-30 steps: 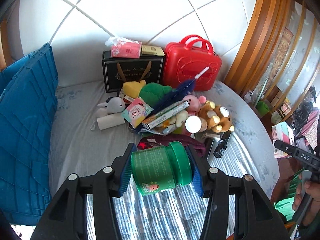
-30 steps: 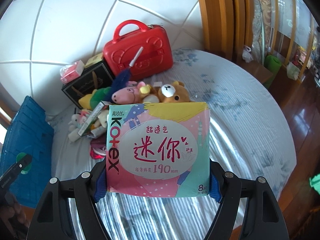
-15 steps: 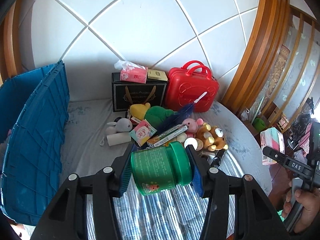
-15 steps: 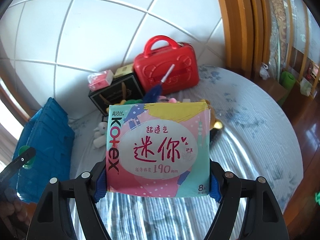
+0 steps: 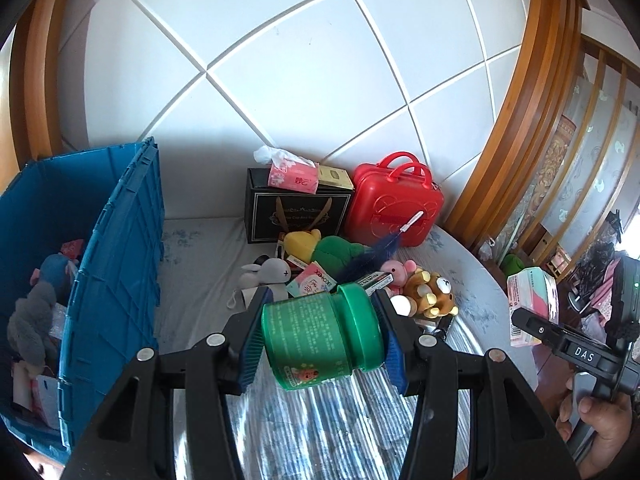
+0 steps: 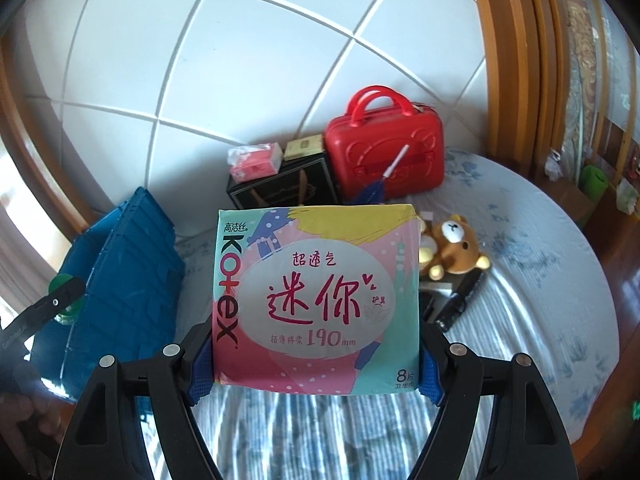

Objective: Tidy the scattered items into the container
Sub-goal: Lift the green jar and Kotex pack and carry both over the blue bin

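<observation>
Your left claw (image 5: pixel 322 342) was closed on a green plastic jar with a green screw lid (image 5: pixel 320 334), held on its side, one blue pad on the base and the other on the lid, above the striped bedcover (image 5: pixel 320 432). Your right claw (image 6: pixel 316 364) was clamped on a flat pink and teal packet of sanitary pads (image 6: pixel 316 300), gripped at both lower edges with its printed face toward the camera. The blue plastic ribbed crate (image 5: pixel 116 280) stood at the left of the bed, its near wall upright; soft toys, among them a grey plush (image 5: pixel 28 324), already lay inside. The remaining heap sat against the white panelled wall: a black gift bag (image 5: pixel 296 212) with a pink tissue pack (image 5: pixel 294 174) on top, a red hard-shell case with handles (image 5: pixel 394 210) just beside it, and in front a white rabbit toy (image 5: pixel 268 274), a yellow and green plush (image 5: pixel 324 246), a dark blue feather wand (image 5: pixel 380 248) and a brown bear toy (image 5: pixel 432 290). Both carried items were clear of the crate.
</observation>
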{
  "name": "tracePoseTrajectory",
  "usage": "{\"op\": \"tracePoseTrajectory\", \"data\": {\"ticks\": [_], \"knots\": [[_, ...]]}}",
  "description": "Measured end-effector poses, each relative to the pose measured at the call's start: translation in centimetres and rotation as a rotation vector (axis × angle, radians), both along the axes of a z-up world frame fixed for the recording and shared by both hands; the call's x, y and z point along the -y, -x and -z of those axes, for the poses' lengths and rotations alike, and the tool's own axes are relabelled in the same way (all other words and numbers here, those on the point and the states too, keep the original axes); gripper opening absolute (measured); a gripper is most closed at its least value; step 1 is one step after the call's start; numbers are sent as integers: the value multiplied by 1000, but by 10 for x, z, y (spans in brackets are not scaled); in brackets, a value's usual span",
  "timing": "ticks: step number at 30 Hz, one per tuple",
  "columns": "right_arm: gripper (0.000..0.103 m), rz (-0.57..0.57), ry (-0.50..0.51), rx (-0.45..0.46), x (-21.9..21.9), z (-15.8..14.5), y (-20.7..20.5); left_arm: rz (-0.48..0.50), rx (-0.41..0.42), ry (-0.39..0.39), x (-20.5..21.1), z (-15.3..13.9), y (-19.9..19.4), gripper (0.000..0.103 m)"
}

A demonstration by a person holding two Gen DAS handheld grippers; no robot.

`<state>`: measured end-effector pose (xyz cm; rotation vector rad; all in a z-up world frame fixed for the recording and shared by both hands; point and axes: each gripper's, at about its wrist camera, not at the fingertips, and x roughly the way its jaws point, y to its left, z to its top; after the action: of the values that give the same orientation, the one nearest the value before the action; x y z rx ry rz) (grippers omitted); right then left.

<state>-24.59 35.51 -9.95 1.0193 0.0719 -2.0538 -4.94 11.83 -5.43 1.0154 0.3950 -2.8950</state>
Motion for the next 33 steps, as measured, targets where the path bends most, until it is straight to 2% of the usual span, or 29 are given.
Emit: {"op": "tracePoseTrajectory", "data": {"ticks": [14,27,33], "knots": [[78,-39,14,-34,54,-23,-69,-66,-47,-43,77,-14,-43,50],[78,-69,35,-79,87,-47,-115,-101,-90,-55,124,-30,-73,50],[78,-98,25,-90,113,-46,-135,-119,-92,-52,147,-29,-85,50]]}}
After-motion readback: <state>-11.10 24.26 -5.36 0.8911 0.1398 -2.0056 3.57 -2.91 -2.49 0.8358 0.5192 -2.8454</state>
